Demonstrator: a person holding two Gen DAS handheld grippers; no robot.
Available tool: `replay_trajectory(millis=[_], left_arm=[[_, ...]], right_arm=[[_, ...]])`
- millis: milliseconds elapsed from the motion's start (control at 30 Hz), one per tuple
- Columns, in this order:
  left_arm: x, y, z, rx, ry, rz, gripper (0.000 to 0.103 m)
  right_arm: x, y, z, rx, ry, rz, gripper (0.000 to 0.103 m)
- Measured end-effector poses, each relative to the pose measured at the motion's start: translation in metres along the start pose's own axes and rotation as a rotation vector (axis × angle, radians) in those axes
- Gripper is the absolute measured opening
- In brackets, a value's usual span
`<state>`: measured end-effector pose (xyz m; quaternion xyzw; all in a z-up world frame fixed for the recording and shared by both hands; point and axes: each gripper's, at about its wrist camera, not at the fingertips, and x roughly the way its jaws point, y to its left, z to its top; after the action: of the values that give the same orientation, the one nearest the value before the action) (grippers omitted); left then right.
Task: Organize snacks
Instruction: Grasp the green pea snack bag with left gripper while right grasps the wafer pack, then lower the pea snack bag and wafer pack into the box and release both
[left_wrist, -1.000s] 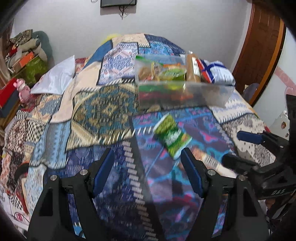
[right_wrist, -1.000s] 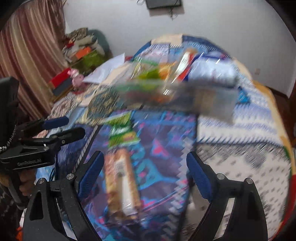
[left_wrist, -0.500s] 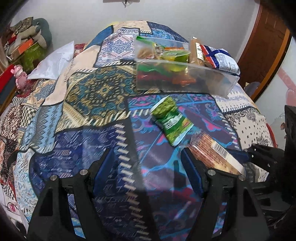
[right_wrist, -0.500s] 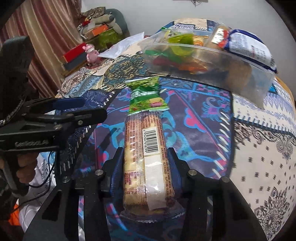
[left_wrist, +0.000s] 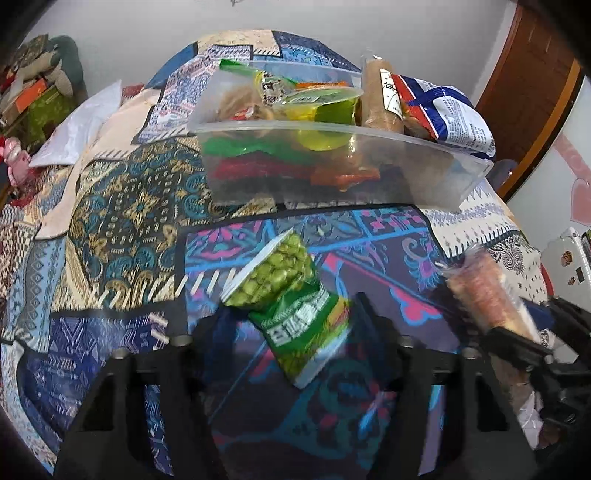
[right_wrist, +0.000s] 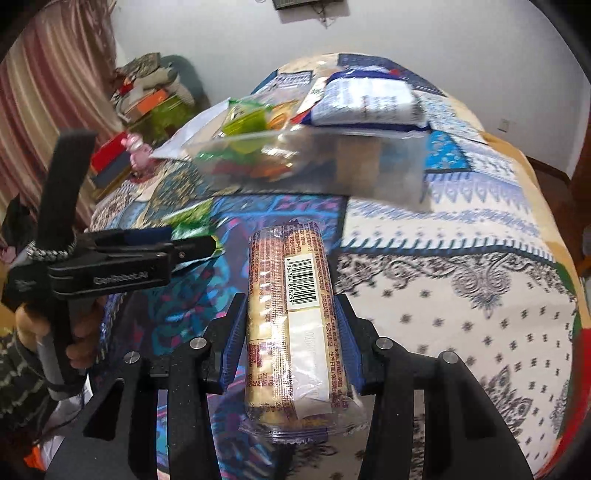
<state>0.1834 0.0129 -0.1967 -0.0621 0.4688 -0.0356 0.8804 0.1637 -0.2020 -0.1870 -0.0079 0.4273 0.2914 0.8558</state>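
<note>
Right wrist view: the right hand-held gripper (right_wrist: 291, 332) clamps the biscuit roll (right_wrist: 295, 317), lifted off the bed (right_wrist: 461, 258). Left hand-held gripper (left_wrist: 291, 325) straddles the green pea packet (left_wrist: 291, 302), grip unclear. Next, likely, both go ahead into the clear tub (left_wrist: 424, 184).

A barcode numbered 6 934364 818299 stands on the white label of the biscuit roll (right_wrist: 295, 332), at the frame's six o'clock. Chinese print covers the green pea packet (left_wrist: 295, 317) and the blue-and-white bag (left_wrist: 447, 110) at one o'clock; neither reads clearly.
</note>
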Motion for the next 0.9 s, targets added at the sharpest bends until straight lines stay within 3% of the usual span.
replay_trajectory(millis=[233,533,900], left_arm=[[-0.008,0.004,0.000,0.005,-0.034,-0.032,0.038],[-0.053,0.007,0.011,0.033,-0.153,-0.017,0.037],[-0.088,0.016,0.067,0.022,-0.290,-0.031,0.037]], right_arm=[[-0.006,-0.004,0.011,0.028,-0.042,-0.006,0.043],[-0.016,0.005,0.037,0.018,-0.118,-0.005,0.043],[-0.016,0.014,0.092,0.000,-0.221,-0.008,0.043]])
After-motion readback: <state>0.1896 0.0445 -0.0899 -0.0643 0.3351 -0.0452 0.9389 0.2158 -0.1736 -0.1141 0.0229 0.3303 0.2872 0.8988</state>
